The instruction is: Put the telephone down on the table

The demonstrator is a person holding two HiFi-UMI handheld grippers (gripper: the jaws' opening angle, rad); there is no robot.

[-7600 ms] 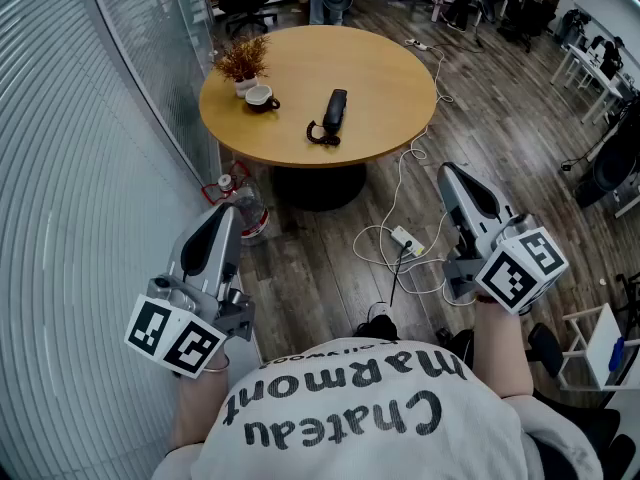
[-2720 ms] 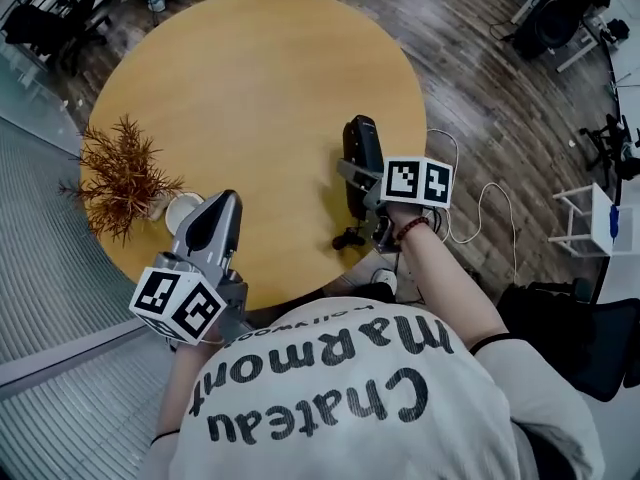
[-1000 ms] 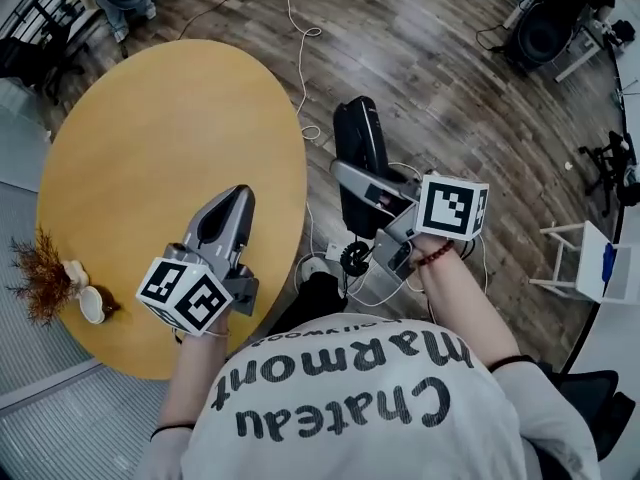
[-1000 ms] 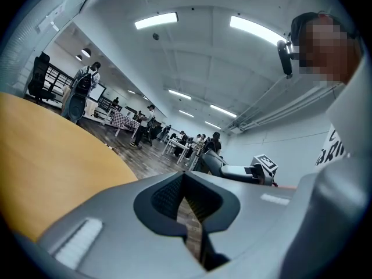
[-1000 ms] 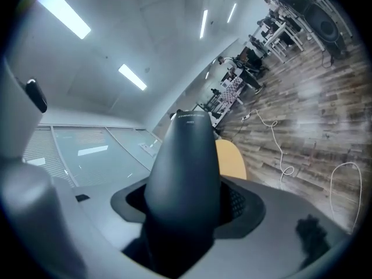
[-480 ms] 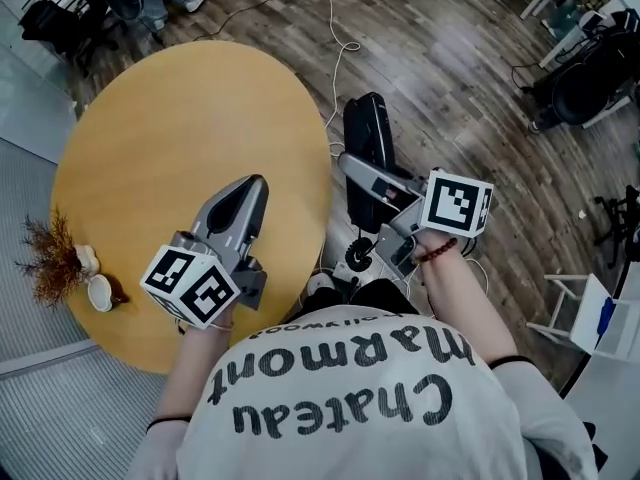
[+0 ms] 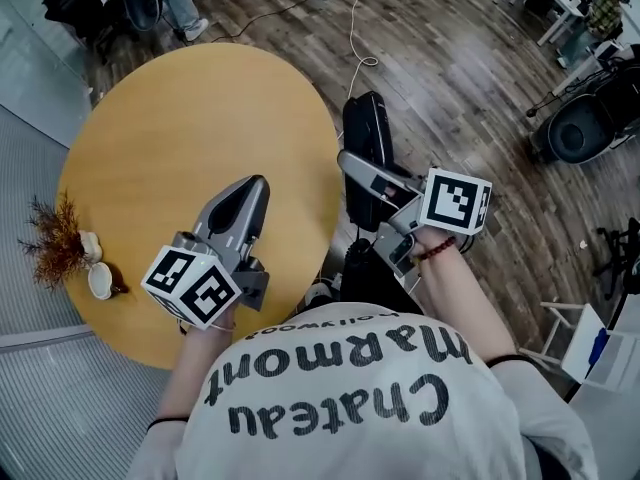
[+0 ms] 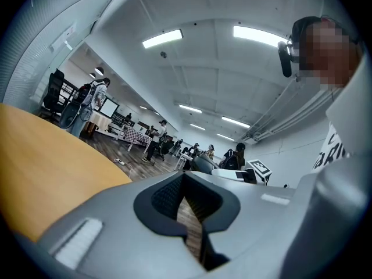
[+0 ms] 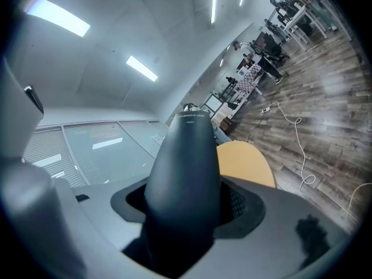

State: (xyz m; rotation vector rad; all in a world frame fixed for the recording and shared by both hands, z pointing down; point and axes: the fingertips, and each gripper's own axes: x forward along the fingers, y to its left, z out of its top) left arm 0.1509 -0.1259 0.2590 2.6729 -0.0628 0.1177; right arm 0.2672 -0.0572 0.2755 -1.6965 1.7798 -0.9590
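Nearest, at 6 o'clock in the head view, a white shirt (image 7: 340, 408) with dark letters is seen. Two grippers are held out from it by the person's arms.

The left gripper (image 7: 250, 186) is held at 10 o'clock from the shirt, over the near part of the table (image 7: 150, 128). Its marker cube (image 7: 195, 288) is turned up toward the head. In the left gripper view its two jaws are pressed together at the tips, and nothing is held between them. Only a thin strip of floor is seen through the slit behind the tips.

The right gripper (image 7: 358, 168) is held at 1 o'clock from the shirt, with its own marker cube (image 7: 455, 203) close to the wrist. A beaded band (image 7: 437, 251) is worn on that wrist. The jaws are closed on the telephone (image 7: 365, 128), which is black and long. In the right gripper view the telephone is seen sticking out between the jaws and pointing away. The telephone is held up in the air, just past the table's rim at 3 o'clock of the table. It is over the floor (image 7: 470, 78) and is not lying on the table.

The table is round and made of light wood. At its 9 o'clock edge a small dry plant (image 7: 55, 236) is seen, and a cup (image 7: 100, 281) is set just beside it.

Farther off, at 12 o'clock, a white cable (image 7: 355, 23) is laid across the dark wood floor. The legs of a standing person (image 7: 178, 3) are seen at 11 o'clock.
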